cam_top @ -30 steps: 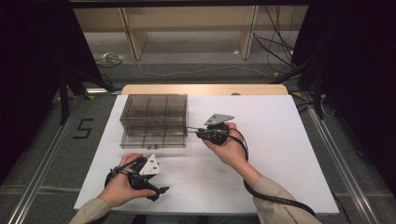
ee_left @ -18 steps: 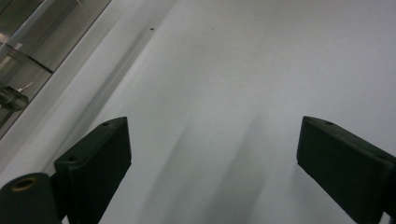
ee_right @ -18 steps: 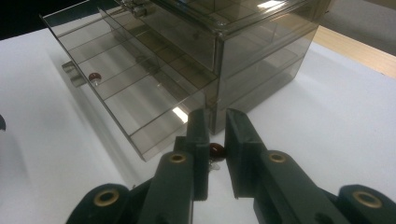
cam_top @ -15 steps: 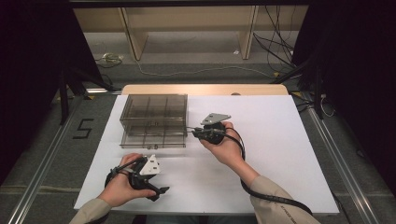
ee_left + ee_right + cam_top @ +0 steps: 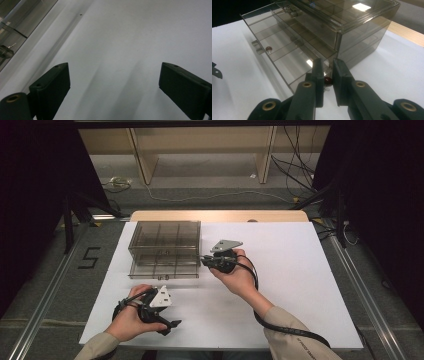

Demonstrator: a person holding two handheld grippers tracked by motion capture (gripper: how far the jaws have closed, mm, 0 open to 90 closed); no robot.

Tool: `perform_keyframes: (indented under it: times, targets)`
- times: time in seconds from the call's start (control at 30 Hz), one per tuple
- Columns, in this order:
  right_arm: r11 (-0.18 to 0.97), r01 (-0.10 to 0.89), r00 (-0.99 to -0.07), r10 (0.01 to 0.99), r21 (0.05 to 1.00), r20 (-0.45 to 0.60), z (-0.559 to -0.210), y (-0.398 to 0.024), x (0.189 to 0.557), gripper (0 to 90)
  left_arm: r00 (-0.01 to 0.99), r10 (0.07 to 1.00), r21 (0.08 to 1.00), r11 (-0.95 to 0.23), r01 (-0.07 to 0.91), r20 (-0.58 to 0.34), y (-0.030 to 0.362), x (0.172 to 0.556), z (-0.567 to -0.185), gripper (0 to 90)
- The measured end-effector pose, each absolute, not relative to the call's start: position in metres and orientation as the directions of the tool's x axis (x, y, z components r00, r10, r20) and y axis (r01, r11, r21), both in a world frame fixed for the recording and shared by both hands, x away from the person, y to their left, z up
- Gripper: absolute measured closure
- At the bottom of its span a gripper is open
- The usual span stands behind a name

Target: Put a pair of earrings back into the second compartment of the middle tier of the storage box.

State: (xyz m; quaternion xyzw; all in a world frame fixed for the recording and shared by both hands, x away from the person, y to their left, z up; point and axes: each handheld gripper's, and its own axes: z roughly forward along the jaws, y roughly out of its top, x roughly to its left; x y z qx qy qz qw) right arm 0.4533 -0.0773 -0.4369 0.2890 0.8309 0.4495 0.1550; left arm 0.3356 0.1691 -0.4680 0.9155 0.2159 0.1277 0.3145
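A smoky see-through drawer box [image 5: 165, 240] [image 5: 362, 22] stands on the white table, its lower drawer [image 5: 162, 270] [image 5: 287, 52] pulled out toward the front. My right gripper [image 5: 204, 260] [image 5: 327, 63] sits at the drawer's right front corner, shut on a small dark red piece with a metal leg [image 5: 327, 80]. A second red piece [image 5: 268, 48] lies in a far compartment of the drawer. Near the table's front edge my left gripper [image 5: 172, 324] [image 5: 113, 75] rests low over the bare white surface, its jaws wide open with nothing between them.
The white table sheet [image 5: 300, 285] stretches to the right of the box. A wooden strip [image 5: 220, 215] runs along the table's back edge. Metal rails [image 5: 372, 305] flank the table, and cables [image 5: 295, 175] lie on the floor behind.
My right gripper has shifted slightly left, closer to the drawer's corner. The left gripper has stayed put.
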Motion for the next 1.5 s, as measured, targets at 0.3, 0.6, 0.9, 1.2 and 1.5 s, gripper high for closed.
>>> perform_keyframes:
  times: [0.3,0.6,0.9,1.2,1.5]
  targets:
    - [0.432,0.332,-0.796,0.606,0.839,0.003,-0.433,-0.066,0.453,80.5,0.873,0.477,0.631,-0.709,0.314,0.100,0.169,0.336,-0.468,9.7]
    - [0.445,0.321,-0.804,0.595,0.836,-0.008,-0.430,-0.059,0.454,80.5,0.872,0.479,0.634,-0.705,0.317,0.097,0.169,0.336,-0.468,9.7]
    - [0.446,0.313,-0.810,0.587,0.839,-0.009,-0.427,-0.052,0.455,80.5,0.875,0.474,0.632,-0.708,0.314,0.097,0.169,0.335,-0.468,10.6]
    - [0.453,0.307,-0.818,0.576,0.837,-0.011,-0.427,-0.044,0.455,80.5,0.874,0.475,0.633,-0.708,0.313,0.098,0.169,0.335,-0.467,10.5]
    - [0.457,0.303,-0.822,0.569,0.836,-0.013,-0.426,-0.038,0.456,80.5,0.874,0.476,0.633,-0.708,0.314,0.098,0.169,0.335,-0.467,10.6]
